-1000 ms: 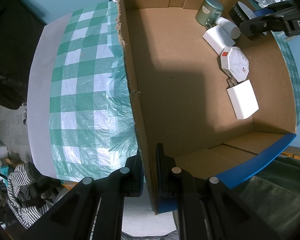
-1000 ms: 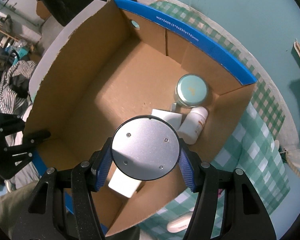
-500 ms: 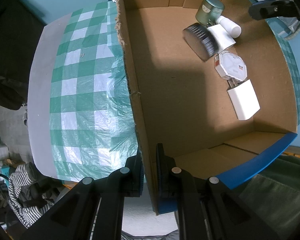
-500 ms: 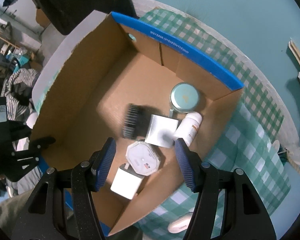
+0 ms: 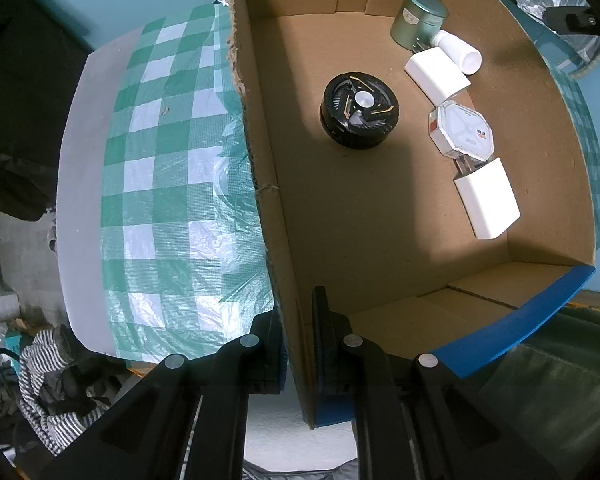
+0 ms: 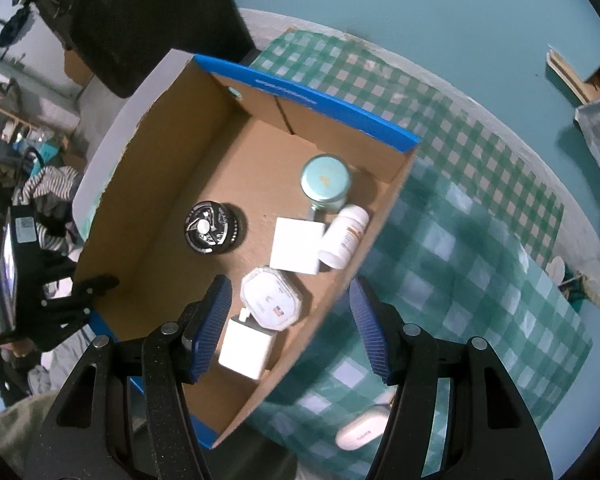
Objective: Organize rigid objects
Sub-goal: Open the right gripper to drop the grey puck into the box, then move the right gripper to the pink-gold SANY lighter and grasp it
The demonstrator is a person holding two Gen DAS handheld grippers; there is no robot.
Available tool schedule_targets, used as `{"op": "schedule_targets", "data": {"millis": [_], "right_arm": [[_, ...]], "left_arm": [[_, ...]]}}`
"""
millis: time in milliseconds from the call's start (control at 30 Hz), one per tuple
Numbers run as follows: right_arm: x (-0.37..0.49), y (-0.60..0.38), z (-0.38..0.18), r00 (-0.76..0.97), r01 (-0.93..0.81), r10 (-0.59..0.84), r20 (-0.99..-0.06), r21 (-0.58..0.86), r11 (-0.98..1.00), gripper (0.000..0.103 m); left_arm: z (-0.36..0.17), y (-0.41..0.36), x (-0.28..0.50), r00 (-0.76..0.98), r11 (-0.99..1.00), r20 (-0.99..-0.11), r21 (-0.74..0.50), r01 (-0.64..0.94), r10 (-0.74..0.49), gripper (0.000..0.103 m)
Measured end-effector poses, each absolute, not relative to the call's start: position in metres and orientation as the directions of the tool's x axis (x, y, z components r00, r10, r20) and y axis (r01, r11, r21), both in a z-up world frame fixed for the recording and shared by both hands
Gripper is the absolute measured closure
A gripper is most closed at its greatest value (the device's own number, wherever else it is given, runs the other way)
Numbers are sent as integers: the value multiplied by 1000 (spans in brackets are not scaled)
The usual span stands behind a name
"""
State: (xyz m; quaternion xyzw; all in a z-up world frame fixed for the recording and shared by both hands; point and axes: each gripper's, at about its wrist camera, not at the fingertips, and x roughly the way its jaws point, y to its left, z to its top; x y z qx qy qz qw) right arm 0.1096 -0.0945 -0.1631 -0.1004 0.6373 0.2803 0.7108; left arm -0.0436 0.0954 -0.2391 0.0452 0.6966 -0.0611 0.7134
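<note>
A cardboard box with blue rims lies on a green checked cloth. My left gripper is shut on its near side wall. On the box floor lies a black round disc, flat and alone. Along the right wall stand a green tin, a white bottle, a white square box, an octagonal box and a white charger. High above the box's right wall hangs my right gripper, open with nothing in it.
A small white case lies on the checked cloth outside the box, near the table's edge. Striped clothing is heaped below the table on the left. A dark bulky thing stands behind the box.
The right gripper held the black disc a second ago, let it drop into the box, then rose and drew away toward the right wall. The disc now rests flat. The left gripper kept still.
</note>
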Motion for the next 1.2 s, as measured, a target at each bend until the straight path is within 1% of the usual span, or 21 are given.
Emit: {"op": "schedule_targets", "data": {"millis": [267,467,600,800,1200], "right_arm": [[110,-131,-154,64,-460,266,-962,208,863,37],[111,-165,-161,69,-391,242,-968,197,899,37],[111,-190,-177,54,-333,219,-974,189,924,37],[103,-219,-215,-6,-265,192,-981,186,946,37],[94,-235,-273,-68,-217,155,-986,166,962,37]], "left_arm": [[-238,96,-43,24,988,-999,-17,154,-21,93],[-238,96,-44,25,988,-999,-17,154,-21,93],[-236,96,-45,28,988,-999,-15,157,-20,93],[-235,95,-46,29,987,-999,-14,158,-19,93],[-233,92,-48,29,986,-1000,-1,168,-6,93]]}}
